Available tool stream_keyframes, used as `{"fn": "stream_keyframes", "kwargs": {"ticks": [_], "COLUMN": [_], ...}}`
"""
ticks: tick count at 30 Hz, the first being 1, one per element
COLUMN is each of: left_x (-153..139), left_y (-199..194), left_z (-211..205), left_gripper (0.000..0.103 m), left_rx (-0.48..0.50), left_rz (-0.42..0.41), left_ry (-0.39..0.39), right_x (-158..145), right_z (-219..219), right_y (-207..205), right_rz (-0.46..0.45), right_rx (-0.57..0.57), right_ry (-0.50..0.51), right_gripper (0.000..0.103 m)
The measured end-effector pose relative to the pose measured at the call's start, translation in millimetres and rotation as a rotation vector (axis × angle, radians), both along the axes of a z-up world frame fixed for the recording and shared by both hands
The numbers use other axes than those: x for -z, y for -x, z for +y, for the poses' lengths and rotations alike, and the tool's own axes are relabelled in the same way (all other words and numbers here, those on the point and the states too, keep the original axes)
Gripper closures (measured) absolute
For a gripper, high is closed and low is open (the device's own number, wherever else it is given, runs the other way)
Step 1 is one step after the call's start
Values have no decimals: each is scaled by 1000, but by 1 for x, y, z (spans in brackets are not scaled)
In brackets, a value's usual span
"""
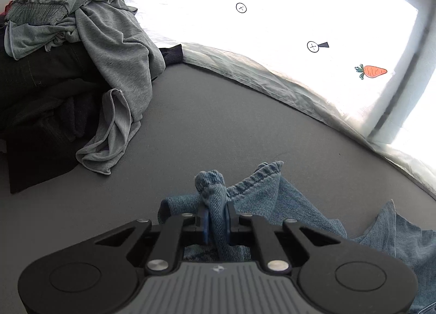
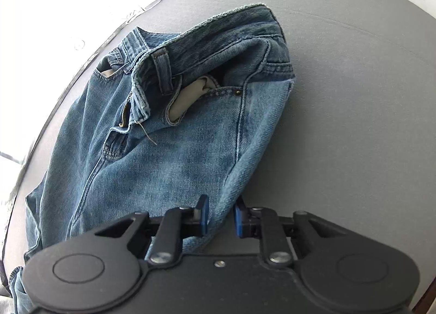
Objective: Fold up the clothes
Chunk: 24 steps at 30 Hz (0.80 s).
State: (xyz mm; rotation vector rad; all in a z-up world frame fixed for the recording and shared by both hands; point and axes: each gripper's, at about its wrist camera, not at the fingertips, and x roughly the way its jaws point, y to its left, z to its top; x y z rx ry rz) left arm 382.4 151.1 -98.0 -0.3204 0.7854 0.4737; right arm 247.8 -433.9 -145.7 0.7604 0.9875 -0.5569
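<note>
A pair of blue jeans (image 2: 177,150) lies crumpled on a grey surface (image 2: 354,96), waistband and pockets at the far end, with a white pocket lining showing. My right gripper (image 2: 220,205) is shut on a folded edge of the jeans at their near right side, and the denim fills the gap between its blue pads. In the left wrist view another part of the jeans (image 1: 259,191) is bunched up. My left gripper (image 1: 216,205) is shut on a thick fold of it that sticks up past the fingertips.
A pile of clothes sits at the left: a grey garment (image 1: 109,41) draped over dark clothes (image 1: 41,96). Beyond the grey surface (image 1: 218,123) lies a bright white sheet (image 1: 299,14) printed with carrots (image 1: 372,71) and circled marks.
</note>
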Motion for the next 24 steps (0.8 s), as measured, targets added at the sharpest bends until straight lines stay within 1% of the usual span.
{"fn": "stream_keyframes", "kwargs": {"ticks": [7, 9, 12, 13, 17, 19, 21, 24], "left_x": [-24, -31, -43, -49, -62, -65, -63, -55], "left_y": [68, 90, 121, 133, 167, 184, 198, 214], "left_z": [8, 9, 9, 9, 9, 9, 7, -2], "left_gripper": [93, 94, 99, 99, 99, 99, 99, 99], "left_rx": [-44, -63, -96, -108, -141, -163, -172, -150], "left_rz": [-58, -70, -102, -117, -144, -147, -133, -77], "left_ry": [3, -7, -27, -37, -41, -13, 6, -8], "right_x": [-11, -12, -13, -13, -18, -21, -23, -20], "right_z": [-4, -8, -16, -18, -26, -30, -39, -43], "right_y": [26, 31, 39, 40, 45, 48, 58, 66], "right_rz": [-60, -65, -67, -67, -63, -61, -62, -60], "right_rx": [-54, -63, -70, -77, -102, -114, -109, -119], "right_ry": [47, 49, 54, 62, 109, 135, 135, 123], "right_gripper": [91, 91, 91, 91, 97, 98, 98, 97]}}
